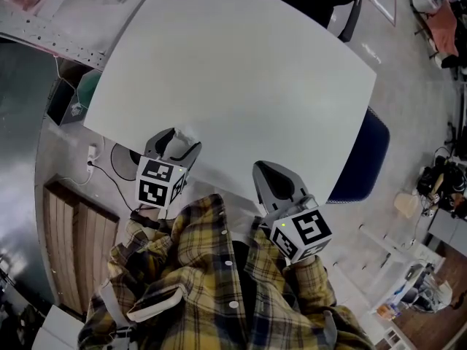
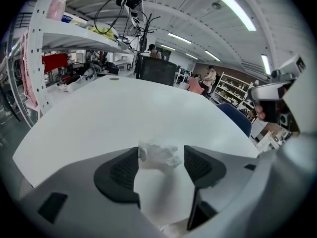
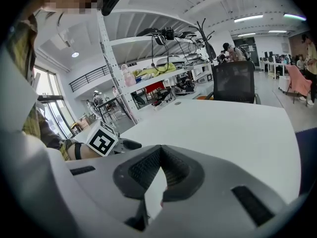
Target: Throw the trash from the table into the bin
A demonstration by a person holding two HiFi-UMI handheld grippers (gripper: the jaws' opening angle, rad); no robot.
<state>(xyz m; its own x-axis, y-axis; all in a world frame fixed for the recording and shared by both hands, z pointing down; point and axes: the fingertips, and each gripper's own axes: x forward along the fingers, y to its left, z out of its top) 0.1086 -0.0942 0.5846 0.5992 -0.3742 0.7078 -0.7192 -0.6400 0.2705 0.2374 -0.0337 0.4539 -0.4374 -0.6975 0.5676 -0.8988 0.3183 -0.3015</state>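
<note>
"Judging from your screens, how will that scrap handle?"

"Light and soft, I'd say. It's a crumpled paper wad [image 2: 159,155], white on a white worktop [image 1: 241,71], lying at the near left edge. I expect it to squash rather than resist, and it could skid or spring away if I nip only a corner. I'd take it across the middle of its bulk."

"Where are your fingers?"

"The left gripper [image 1: 179,141] has its fingers [image 2: 121,172] spread with the wad between them. It seems to brush one pad and stands clear of the other, so nothing is pinched yet. The right gripper [image 3: 159,155] has its fingers pressed together on nothing, over the near edge, not far from a blue chair [image 1: 361,162]."

"Anything you can't see?"

"The bin. No view shows it, so I can't say which way I'll have to carry. The wad's underside is hidden behind the fingers, and white on white blurs its outline in the head view. I spot no other trash on the worktop."
</note>
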